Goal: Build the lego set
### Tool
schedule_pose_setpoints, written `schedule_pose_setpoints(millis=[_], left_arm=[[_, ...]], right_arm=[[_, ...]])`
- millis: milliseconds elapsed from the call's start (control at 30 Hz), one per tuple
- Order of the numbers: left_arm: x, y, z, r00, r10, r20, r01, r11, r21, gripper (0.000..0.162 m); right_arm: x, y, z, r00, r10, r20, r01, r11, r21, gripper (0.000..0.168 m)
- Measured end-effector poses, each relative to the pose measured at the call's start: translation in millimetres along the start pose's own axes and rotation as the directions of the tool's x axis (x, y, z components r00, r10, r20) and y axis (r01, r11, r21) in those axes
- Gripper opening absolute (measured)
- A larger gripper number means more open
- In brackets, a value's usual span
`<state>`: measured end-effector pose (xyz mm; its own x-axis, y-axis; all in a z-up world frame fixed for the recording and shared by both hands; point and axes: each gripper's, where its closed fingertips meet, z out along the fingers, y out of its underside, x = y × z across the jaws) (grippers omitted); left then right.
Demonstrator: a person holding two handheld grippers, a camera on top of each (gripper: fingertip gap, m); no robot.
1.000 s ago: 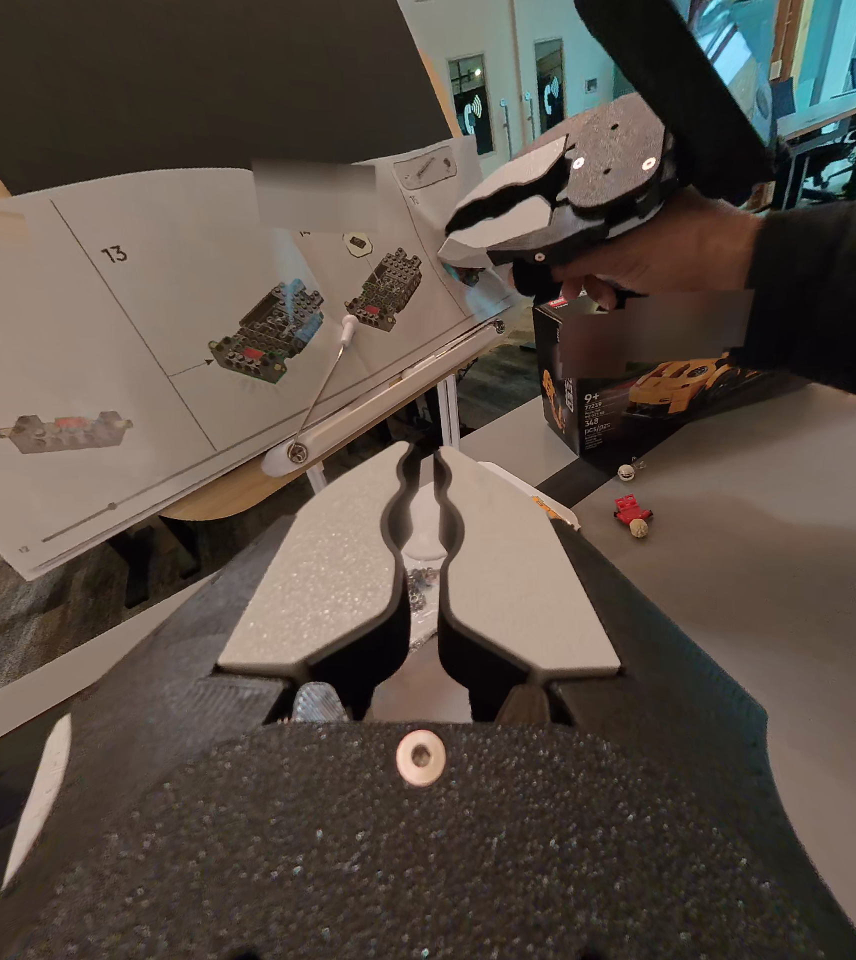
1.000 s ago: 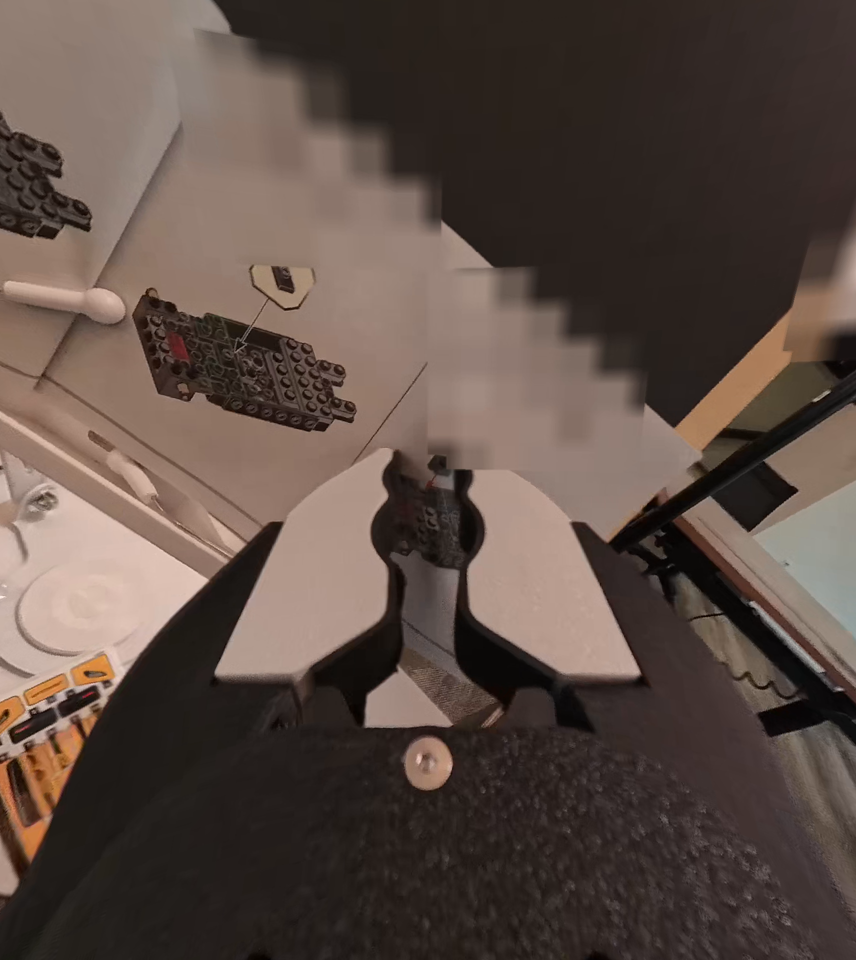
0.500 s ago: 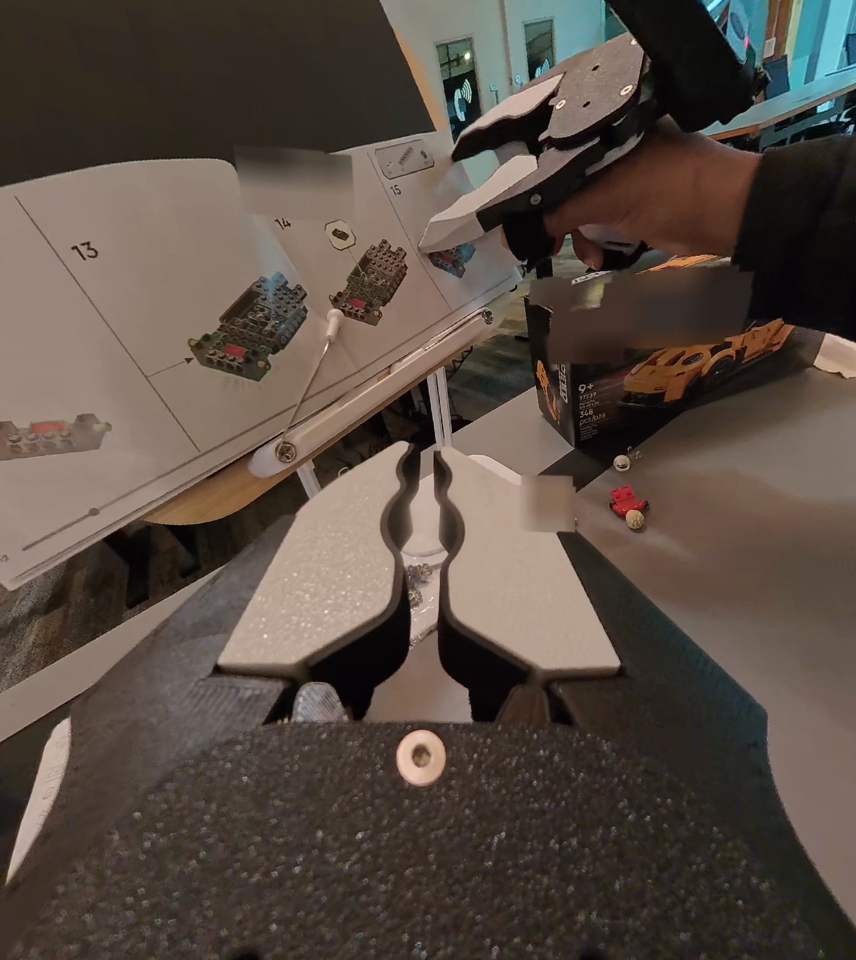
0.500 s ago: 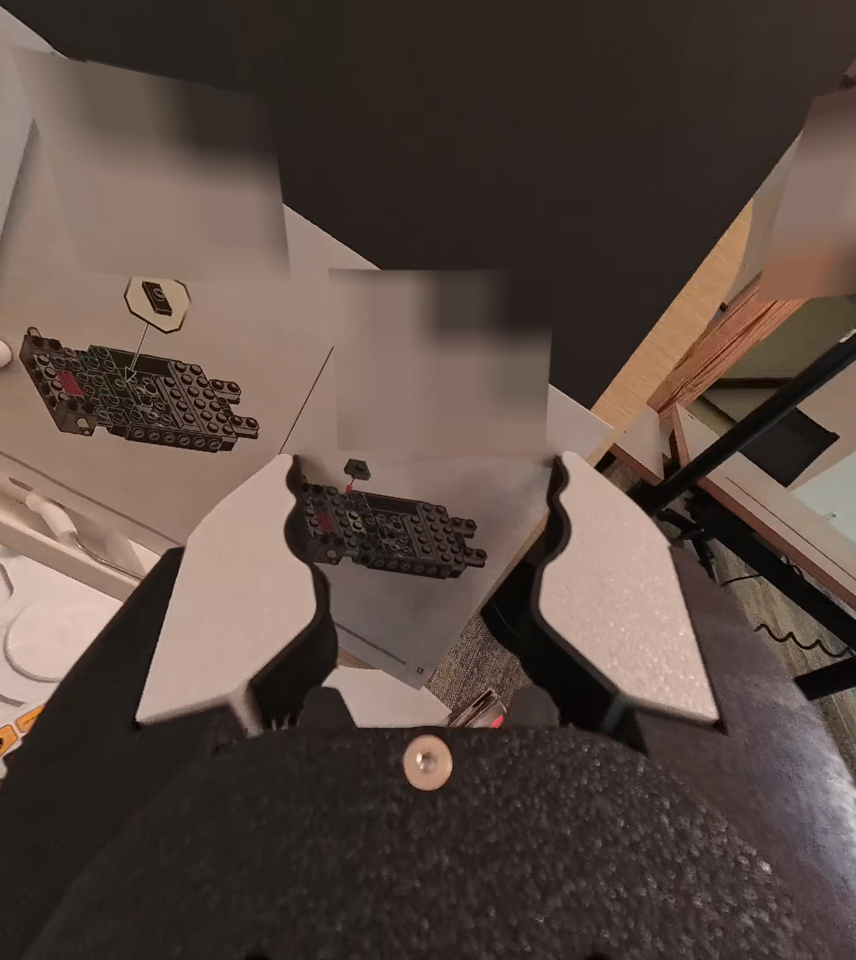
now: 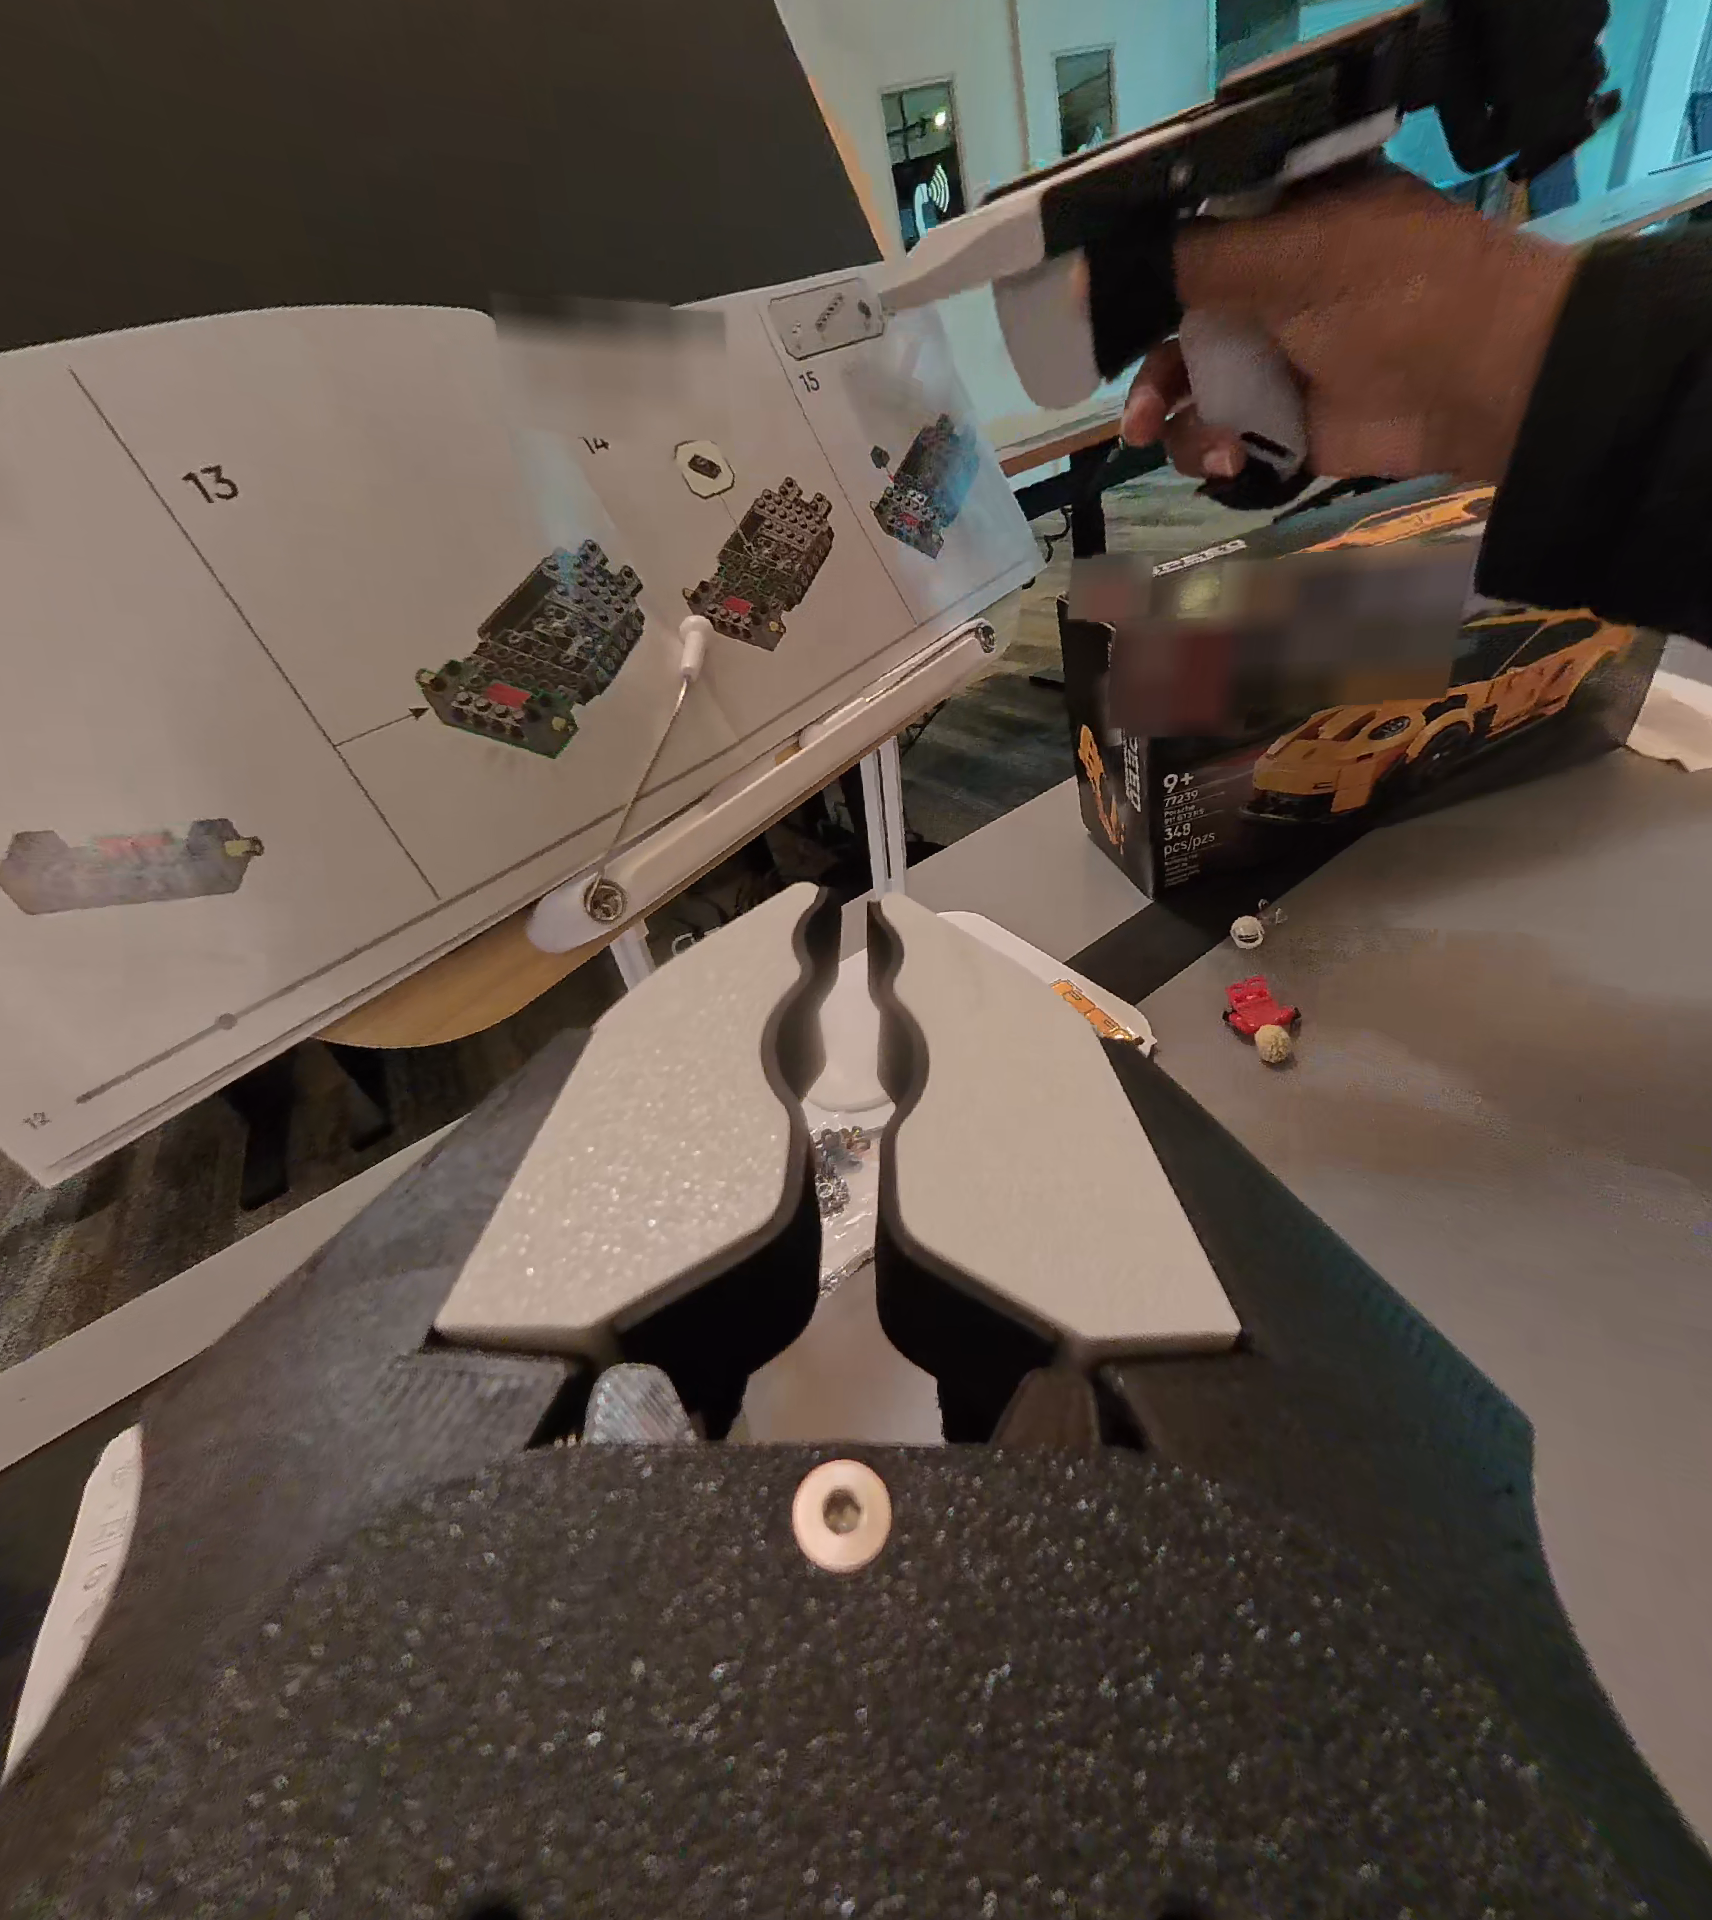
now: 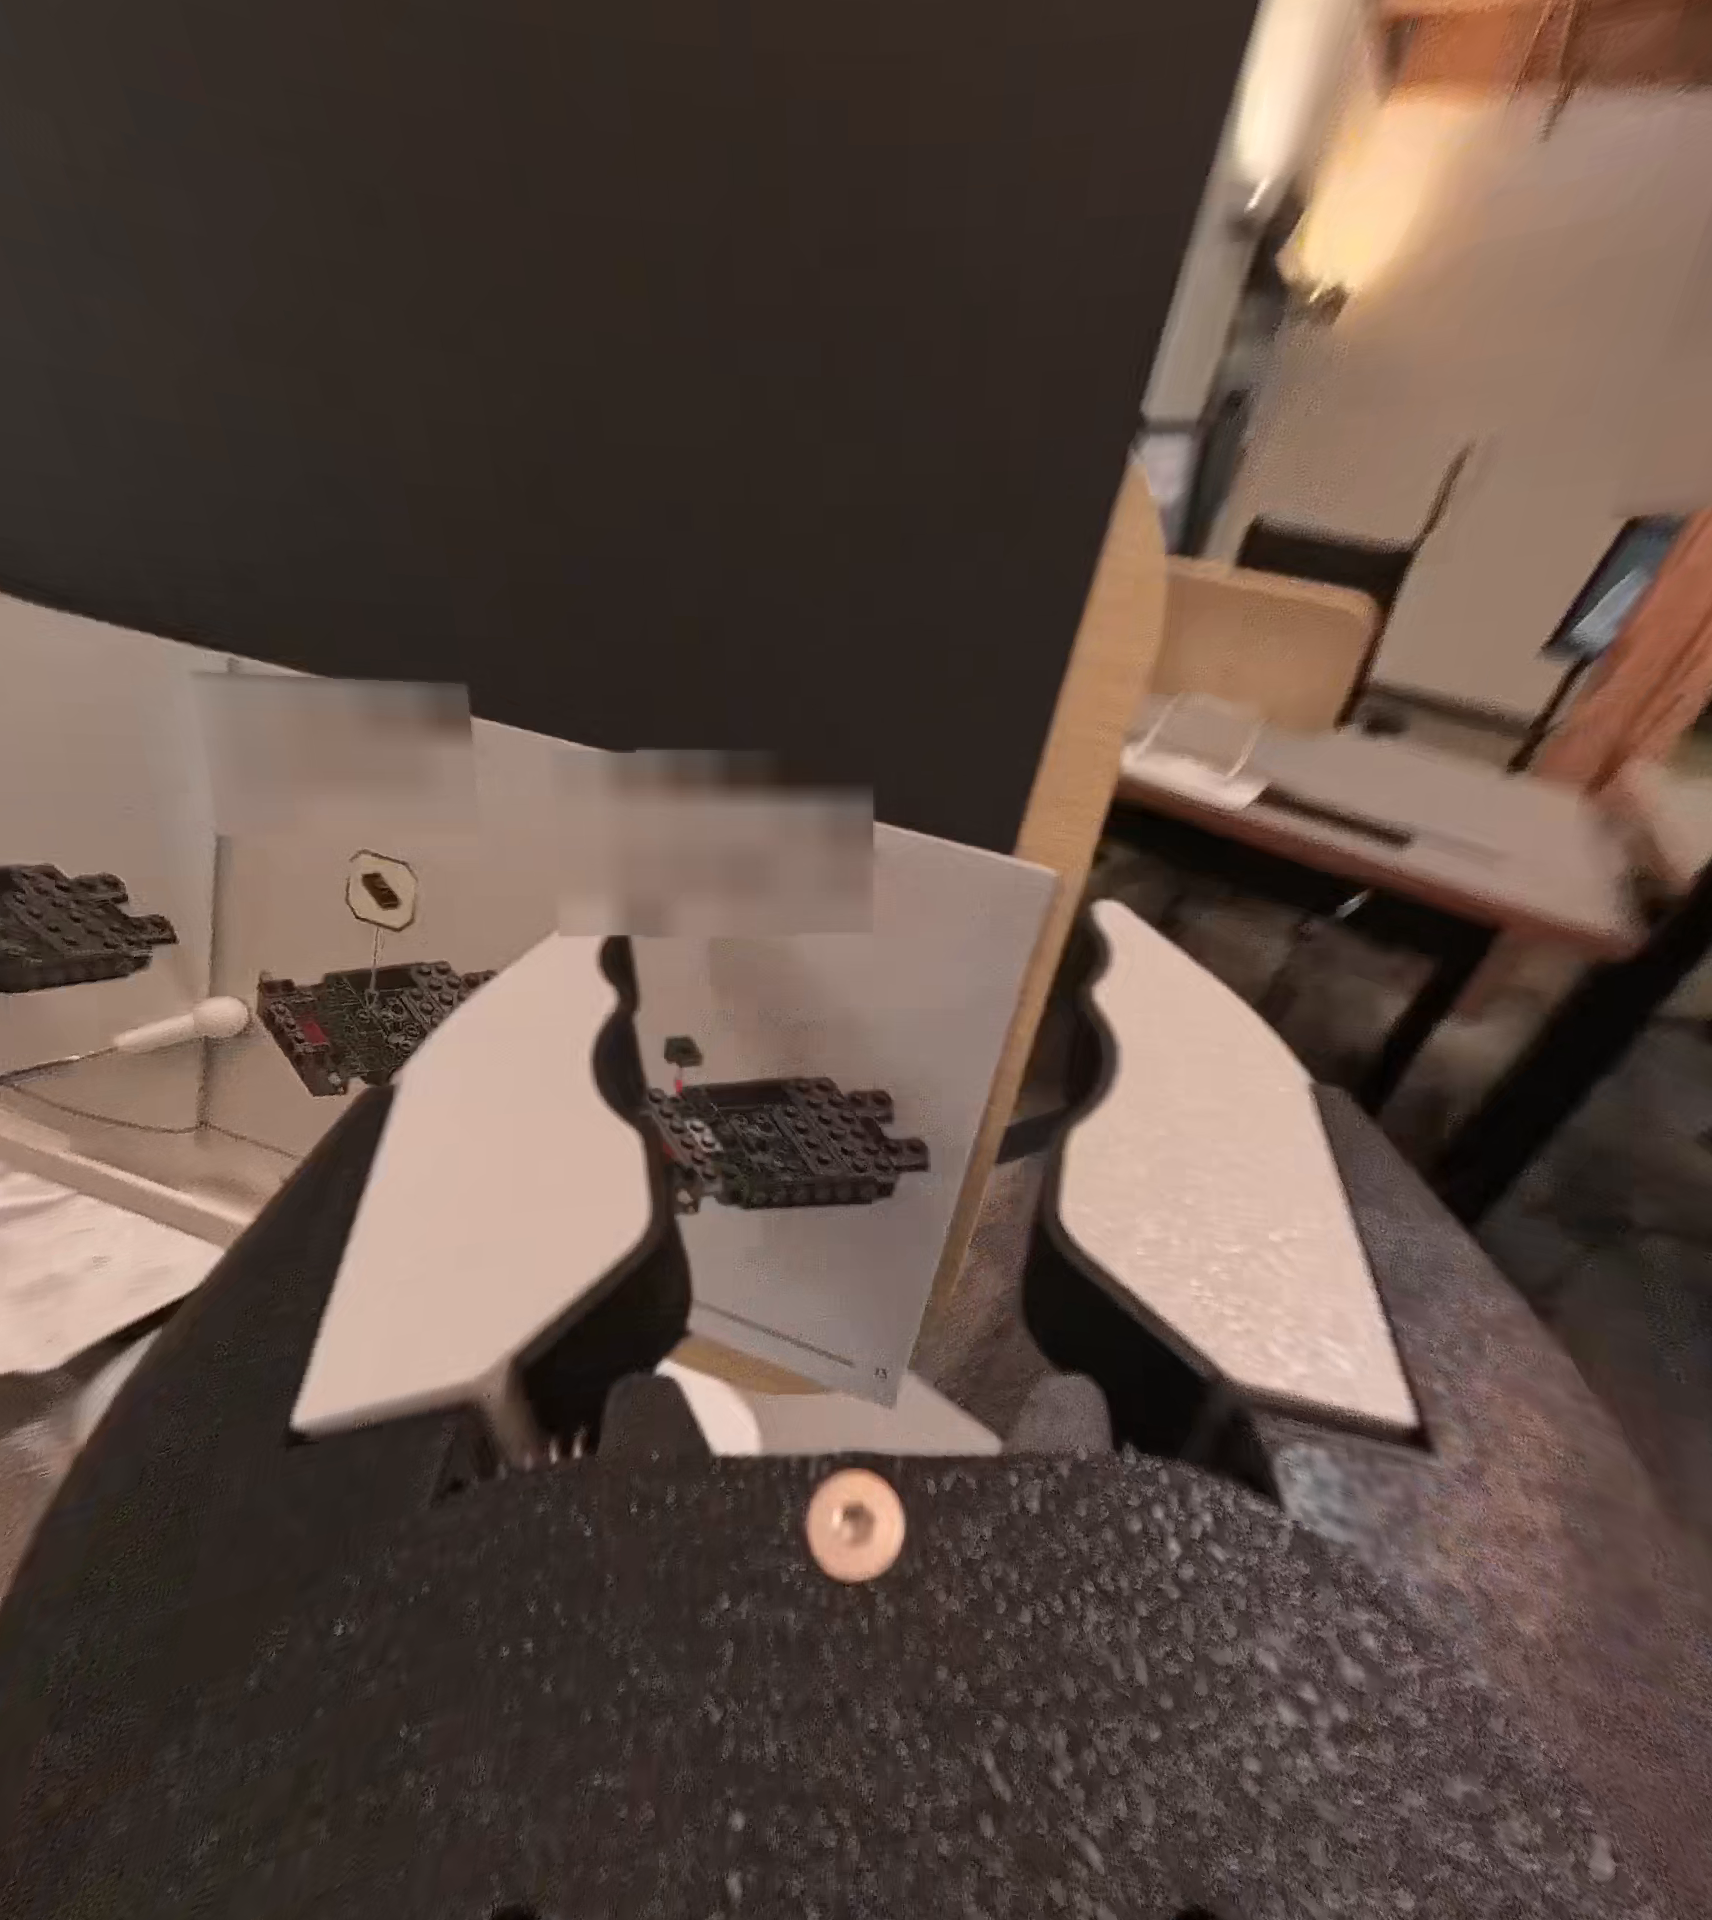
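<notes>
The left gripper, jaws nearly together on nothing, hangs low over the grey table. Loose red and cream pieces lie beyond, near the car box. Farther off, the right gripper, jaws wide apart and empty, reaches the right page edge of the instruction booklet on its stand. Pinching carelessly could crease the page or tip the stand.

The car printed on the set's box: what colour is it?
Orange-yellow, on the dark lego box; left wrist view shows it best.
</notes>
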<state>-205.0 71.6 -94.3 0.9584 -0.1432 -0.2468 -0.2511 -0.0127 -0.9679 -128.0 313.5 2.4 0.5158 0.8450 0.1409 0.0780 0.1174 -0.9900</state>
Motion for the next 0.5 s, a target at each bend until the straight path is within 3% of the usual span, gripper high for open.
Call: schedule_pose_setpoints(millis=[100,200,267,367,500], left_arm=[[1.6,-0.4,0.5,1.000,-0.005,-0.008,0.005,1.000,0.001,0.005],[4.6,0.2,1.2,1.000,0.001,-0.021,-0.001,1.000,0.000,0.005],[4.4,0.5,1.1,1.000,0.004,-0.023,-0.004,1.000,-0.001,0.005],[2.6,-1.5,-0.6,1.000,-0.003,-0.022,0.003,1.000,0.006,0.005],[1.8,-4.8,-2.1,1.000,-0.007,-0.022,0.007,1.000,0.016,0.005]], right_arm=[[20.1,18.5,10.4,0.986,0.134,0.098,-0.122,0.985,-0.124,0.094],[6.9,46.0,21.0,0.901,0.319,0.295,-0.226,0.923,-0.312,0.089],[-8.9,56.2,21.3,0.865,0.346,0.364,-0.210,0.908,-0.363,0.074],[-6.8,56.7,14.6,0.891,0.321,0.320,-0.213,0.920,-0.328,0.060],[-10.9,57.0,-8.8,0.933,0.281,0.225,-0.215,0.936,-0.280,0.054]])
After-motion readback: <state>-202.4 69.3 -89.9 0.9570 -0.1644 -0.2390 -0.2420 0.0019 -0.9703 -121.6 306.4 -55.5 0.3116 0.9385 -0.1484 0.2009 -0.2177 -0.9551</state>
